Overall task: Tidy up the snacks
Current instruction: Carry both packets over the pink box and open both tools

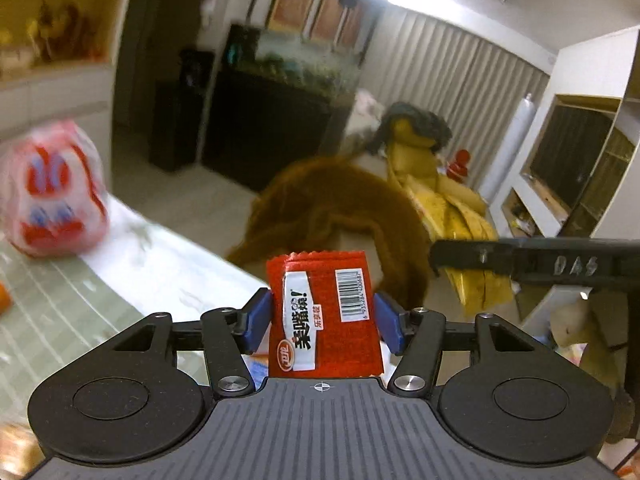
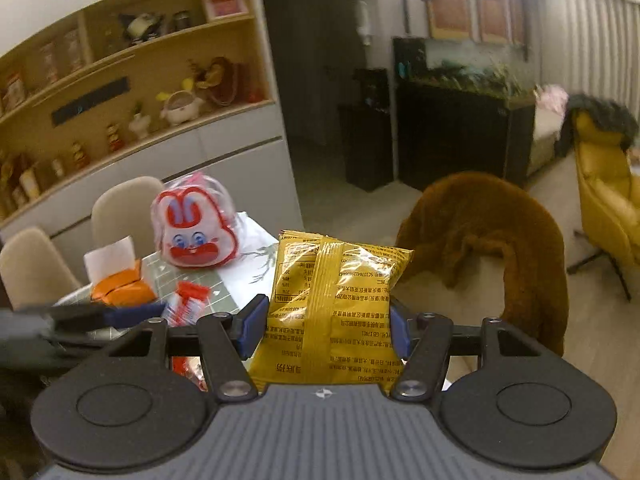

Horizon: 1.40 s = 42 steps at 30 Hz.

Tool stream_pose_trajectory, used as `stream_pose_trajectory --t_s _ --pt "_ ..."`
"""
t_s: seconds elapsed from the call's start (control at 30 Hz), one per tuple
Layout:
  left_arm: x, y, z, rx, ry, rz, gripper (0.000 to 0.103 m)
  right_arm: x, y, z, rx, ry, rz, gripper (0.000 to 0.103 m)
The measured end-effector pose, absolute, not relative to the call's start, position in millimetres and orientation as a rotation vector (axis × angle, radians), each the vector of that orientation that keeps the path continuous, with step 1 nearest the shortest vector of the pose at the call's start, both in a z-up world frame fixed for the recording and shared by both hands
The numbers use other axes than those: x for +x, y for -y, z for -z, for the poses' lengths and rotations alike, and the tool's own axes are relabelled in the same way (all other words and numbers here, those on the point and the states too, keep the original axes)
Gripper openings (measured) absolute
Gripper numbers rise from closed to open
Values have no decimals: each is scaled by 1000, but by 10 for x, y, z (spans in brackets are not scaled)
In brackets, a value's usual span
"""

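My left gripper (image 1: 322, 316) is shut on a small red snack packet (image 1: 324, 312) with a white label and barcode, held upright above the table. My right gripper (image 2: 326, 320) is shut on a yellow snack packet (image 2: 336, 312) with its printed back facing me, also held in the air. The right gripper's arm shows as a black bar in the left wrist view (image 1: 532, 260). The left gripper's blue-tipped finger shows at the left edge of the right wrist view (image 2: 132, 314). A red and white packet (image 2: 186, 304) lies on the table below.
A red and white rabbit-face bag (image 2: 196, 232) stands on the green-tiled table (image 2: 236, 276), also in the left wrist view (image 1: 52, 192). An orange tissue box (image 2: 120, 284) sits to its left. A brown furry throw (image 2: 488, 232) covers a chair beyond the table edge. Beige chairs (image 2: 120, 208) stand behind.
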<state>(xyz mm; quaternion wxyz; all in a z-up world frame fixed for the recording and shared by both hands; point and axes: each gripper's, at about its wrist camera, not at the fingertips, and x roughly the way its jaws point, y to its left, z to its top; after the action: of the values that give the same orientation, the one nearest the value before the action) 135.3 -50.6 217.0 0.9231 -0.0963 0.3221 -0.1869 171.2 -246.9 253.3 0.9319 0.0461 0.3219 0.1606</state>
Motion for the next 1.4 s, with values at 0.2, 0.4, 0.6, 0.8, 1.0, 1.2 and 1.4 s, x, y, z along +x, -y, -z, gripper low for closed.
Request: stream_pose_trajectory --t_s 0.2,0.4,0.6,0.8,1.0,1.2,1.4 --pt "1946 876 -1161 -128 -917 363 64 2120 2393 -2063 67 -744 -292 62" --pt "1883 548 -1064 -305 -862 350 60 2529 2262 -1453 94 -924 -281 63" --pt "1851 -233 -1146 -340 -822 191 59 2599 2055 -1231 112 -981 -272 70" --pt "1771 -812 -978 -351 -841 18 59 2419 1722 -1248 -3 -961 -309 71" --pt "1746 -942 -602 -261 -891 -62 59 2120 1267 -1148 -26 -1004 -401 71" --pt "1531 -963 -375 -205 -938 -24 51 2042 794 -1123 -59 -1035 -445 71" --pt "1057 -1036 -321 -298 -987 47 49 2419 159 -999 3 -1068 -444 75"
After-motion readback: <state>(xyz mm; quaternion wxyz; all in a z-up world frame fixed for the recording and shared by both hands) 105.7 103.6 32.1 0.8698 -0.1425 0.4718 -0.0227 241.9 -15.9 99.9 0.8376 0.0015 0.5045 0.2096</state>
